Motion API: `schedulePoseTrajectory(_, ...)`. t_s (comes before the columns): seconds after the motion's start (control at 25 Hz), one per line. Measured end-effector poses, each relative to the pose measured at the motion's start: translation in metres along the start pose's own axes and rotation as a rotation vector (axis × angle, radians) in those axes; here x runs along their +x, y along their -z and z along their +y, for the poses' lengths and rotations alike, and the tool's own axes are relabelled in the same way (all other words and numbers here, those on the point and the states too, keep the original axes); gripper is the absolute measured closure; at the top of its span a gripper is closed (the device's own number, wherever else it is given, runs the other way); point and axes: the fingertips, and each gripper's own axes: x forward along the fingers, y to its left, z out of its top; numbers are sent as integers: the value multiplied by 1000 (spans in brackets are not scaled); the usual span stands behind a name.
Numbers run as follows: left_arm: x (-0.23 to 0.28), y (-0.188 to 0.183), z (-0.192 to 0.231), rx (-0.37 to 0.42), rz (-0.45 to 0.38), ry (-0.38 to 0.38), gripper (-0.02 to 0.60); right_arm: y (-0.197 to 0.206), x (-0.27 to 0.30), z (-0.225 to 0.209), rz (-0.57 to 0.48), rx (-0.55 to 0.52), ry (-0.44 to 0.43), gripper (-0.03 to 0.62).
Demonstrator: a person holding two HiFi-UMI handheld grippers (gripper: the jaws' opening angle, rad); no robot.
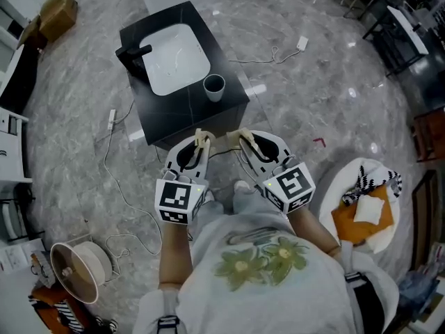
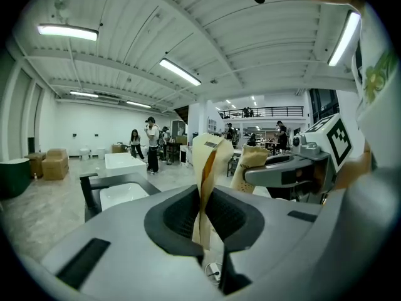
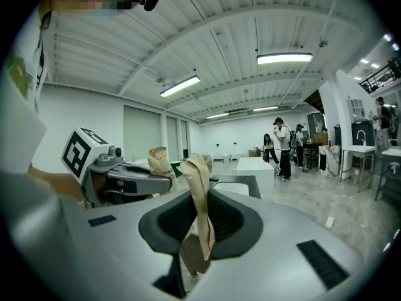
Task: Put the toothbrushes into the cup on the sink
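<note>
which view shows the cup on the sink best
The head view: the cup stands in full sight on the black top of the sink. Both gripper views show only part of the sink; no cup shows there.

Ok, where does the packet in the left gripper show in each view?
Head view: the packet is just left of centre, sticking out of the left gripper toward the sink.
Left gripper view: centre, upright between the jaws.
Right gripper view: left of centre, in the other gripper.
Shared landmark: the sink, top centre in the head view, lower left in the left gripper view, centre in the right gripper view.
</note>
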Motion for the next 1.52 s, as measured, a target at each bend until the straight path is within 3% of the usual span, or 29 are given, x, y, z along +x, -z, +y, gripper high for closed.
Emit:
schedulePoseTrajectory(0.32, 18, 7, -35, -9, 13, -47, 537, 6, -20, -24, 3, -29, -67, 520)
schedulePoseTrajectory(0.8, 35, 10, -35, -45, -2, -98, 537, 7, -16, -45, 5, -19, -116, 520)
schedulePoseTrajectory(1.12, 77, 18, 8, -63, 35, -57, 537, 14, 35, -75, 42, -5, -98, 520)
schedulePoseTrajectory(1.52, 134, -22, 88, -64, 3, -50, 537, -19, 113, -130, 36, -16, -64, 520)
